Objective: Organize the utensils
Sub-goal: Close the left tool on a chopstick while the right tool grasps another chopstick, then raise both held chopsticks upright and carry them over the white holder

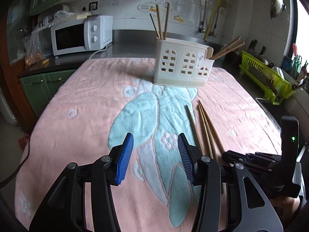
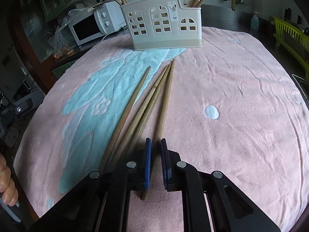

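Several wooden chopsticks [image 2: 146, 104] lie side by side on the pink towel [image 2: 231, 96], pointing at a cream utensil holder [image 2: 164, 25] with arched windows that has more chopsticks standing in it. My right gripper [image 2: 155, 143] is low over the rightmost chopstick [image 2: 166, 100], its blue pads [image 2: 148, 162] a narrow gap apart either side of it, not touching it. My left gripper [image 1: 155, 137] is open and empty above the towel, left of the chopsticks [image 1: 206, 127]. The holder [image 1: 181, 65] stands at the far end. The right gripper's body [image 1: 270, 160] shows at the right.
A white microwave [image 1: 81, 34] and a plastic bag [image 1: 36, 44] sit on the counter at the back left. A green dish rack [image 1: 266, 77] stands at the right beside the towel's edge. Green cabinets [image 1: 44, 87] are below the counter at the left.
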A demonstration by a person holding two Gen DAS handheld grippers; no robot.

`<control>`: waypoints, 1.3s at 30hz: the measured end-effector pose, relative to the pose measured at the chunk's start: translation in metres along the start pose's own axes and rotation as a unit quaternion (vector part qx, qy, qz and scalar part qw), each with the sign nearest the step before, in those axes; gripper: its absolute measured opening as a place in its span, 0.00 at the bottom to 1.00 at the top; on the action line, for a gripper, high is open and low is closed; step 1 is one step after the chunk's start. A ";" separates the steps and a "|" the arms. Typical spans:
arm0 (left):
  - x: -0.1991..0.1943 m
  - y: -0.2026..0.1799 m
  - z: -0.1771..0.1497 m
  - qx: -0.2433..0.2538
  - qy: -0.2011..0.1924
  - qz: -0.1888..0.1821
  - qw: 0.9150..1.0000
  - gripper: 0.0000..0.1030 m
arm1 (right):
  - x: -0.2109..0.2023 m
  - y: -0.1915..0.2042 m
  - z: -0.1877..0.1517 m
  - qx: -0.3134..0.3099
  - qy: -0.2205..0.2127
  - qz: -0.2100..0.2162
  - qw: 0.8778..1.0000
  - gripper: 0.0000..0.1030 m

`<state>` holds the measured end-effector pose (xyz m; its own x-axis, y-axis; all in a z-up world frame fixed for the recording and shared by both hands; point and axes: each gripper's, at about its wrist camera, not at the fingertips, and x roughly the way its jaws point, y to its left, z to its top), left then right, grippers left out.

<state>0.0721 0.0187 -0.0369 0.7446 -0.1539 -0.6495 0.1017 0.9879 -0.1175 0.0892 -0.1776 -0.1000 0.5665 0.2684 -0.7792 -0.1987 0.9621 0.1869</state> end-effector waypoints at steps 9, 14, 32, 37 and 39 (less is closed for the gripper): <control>0.025 -0.033 -0.021 0.016 0.047 -0.039 0.998 0.47 | -0.004 -0.005 -0.002 -0.009 -0.009 -0.024 1.000 0.07; 0.040 -0.051 -0.029 0.021 0.067 -0.056 0.996 0.46 | -0.011 -0.022 -0.005 0.001 -0.013 -0.033 0.999 0.06; 0.077 -0.077 -0.034 0.028 0.101 -0.026 0.994 0.22 | -0.025 -0.051 -0.016 0.028 -0.021 -0.030 0.999 0.06; 0.076 -0.077 -0.033 0.045 0.096 -0.005 0.994 0.18 | -0.026 -0.051 -0.017 0.031 -0.021 -0.025 0.999 0.07; 0.075 -0.075 -0.032 0.045 0.096 -0.005 0.994 0.18 | -0.026 -0.052 -0.018 0.030 -0.021 -0.024 0.999 0.07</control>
<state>0.0991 -0.0681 -0.1014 0.6044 -0.1568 -0.7811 0.1734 0.9828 -0.0631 0.0700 -0.2354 -0.0999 0.6073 0.2217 -0.7629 -0.1219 0.9749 0.1863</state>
